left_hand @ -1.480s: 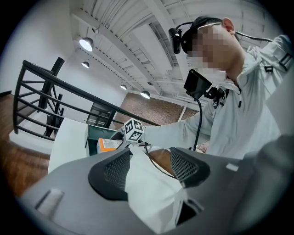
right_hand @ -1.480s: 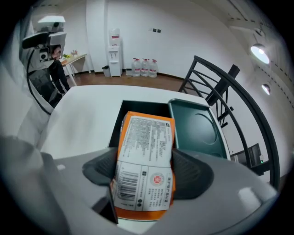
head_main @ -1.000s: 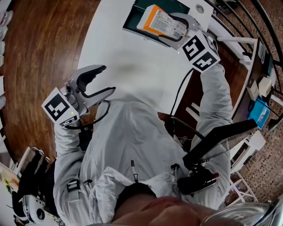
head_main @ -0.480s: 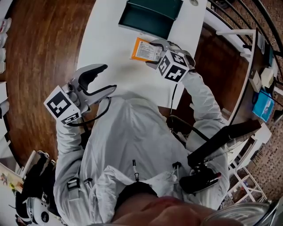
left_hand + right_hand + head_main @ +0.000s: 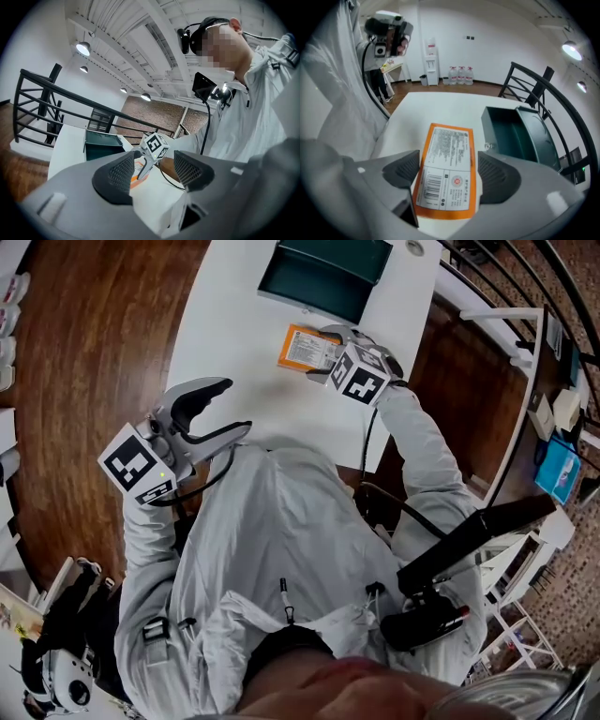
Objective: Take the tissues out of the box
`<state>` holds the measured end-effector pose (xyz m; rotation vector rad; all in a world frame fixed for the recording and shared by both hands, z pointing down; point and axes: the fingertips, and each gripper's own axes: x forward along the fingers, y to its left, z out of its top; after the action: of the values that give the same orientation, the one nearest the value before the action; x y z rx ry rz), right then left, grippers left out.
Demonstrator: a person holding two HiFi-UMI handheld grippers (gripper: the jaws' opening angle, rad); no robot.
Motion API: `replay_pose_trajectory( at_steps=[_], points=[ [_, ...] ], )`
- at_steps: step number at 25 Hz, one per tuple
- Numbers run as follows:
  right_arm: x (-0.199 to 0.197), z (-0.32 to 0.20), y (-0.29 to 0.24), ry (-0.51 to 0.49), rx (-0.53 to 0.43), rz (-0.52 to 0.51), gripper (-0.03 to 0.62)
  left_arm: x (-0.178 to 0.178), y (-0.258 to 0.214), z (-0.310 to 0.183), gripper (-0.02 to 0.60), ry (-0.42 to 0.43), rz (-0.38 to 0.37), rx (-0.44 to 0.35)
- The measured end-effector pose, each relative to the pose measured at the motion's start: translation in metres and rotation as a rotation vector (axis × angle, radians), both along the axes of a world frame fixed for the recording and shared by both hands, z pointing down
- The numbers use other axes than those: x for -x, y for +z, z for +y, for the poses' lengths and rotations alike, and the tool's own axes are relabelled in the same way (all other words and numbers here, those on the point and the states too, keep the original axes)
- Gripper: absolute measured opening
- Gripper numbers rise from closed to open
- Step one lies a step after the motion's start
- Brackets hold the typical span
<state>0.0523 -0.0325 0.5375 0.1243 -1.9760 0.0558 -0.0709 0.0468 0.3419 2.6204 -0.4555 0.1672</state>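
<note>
Fingers (image 5: pixel 494 174) of the right gripper (image 5: pixel 446 174) are opening beside the tissue pack (image 5: pixel 449 159), lying lengthwise between them on the table (image 5: pixel 440 108)

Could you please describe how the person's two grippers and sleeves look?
Both the left gripper and right gripper are grey, with curved jaws and dark textured pads. Each carries a white cube with black square markers and trails a thin black cable. The sleeves are light grey.
</note>
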Motion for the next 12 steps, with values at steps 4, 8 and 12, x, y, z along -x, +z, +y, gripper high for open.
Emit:
replay_pose_trajectory(
  at_steps=[4,8,12],
  points=[
    [0.003,-0.008,-0.066,0.018,-0.030,-0.109,0.499,0.003,-0.007,-0.002,0.279,-0.006,-0.006,-0.017],
    [-0.011,-0.016,-0.177,0.130,-0.126,-0.321,0.506,0.003,-0.013,0.000,0.279,0.014,-0.004,-0.043],
    [-0.046,-0.008,-0.180,0.261,-0.115,-0.221,0.506,-0.004,-0.011,-0.001,0.279,0.060,0.002,-0.040]
  ],
)
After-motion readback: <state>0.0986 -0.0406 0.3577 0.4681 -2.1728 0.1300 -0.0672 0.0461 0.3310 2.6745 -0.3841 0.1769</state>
